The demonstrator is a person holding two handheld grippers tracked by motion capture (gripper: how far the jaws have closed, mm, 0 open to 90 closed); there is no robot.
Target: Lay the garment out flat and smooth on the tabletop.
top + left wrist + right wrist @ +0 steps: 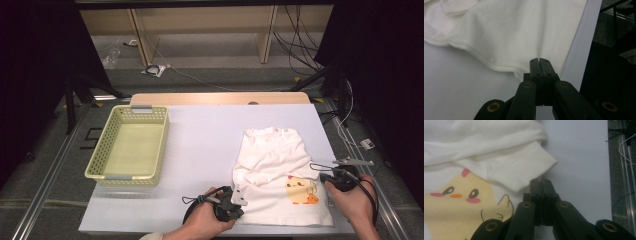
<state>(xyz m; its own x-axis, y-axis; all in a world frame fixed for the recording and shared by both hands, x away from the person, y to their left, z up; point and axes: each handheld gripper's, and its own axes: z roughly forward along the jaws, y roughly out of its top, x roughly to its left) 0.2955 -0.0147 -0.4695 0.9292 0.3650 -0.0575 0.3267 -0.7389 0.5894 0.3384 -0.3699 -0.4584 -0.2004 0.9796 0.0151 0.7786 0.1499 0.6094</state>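
A small white cotton T-shirt [280,170] with a yellow chick print [301,191] lies partly folded on the white table top [210,145], at the near right part of it, with its collar pointing away from the person. The left gripper [540,60] is at the near left corner of the shirt; its two black jaws are pressed together, and in the left gripper view their tips rest over the hem near that corner, but I cannot tell if any cloth is pinched between them. The right gripper [540,180] is at the right edge of the shirt, beside the chick print; its jaws are also clenched, just next to the folded sleeve [524,167], with nothing visibly caught. A pale green plastic basket [129,145] with a perforated wall stands well apart on the left side of the table.
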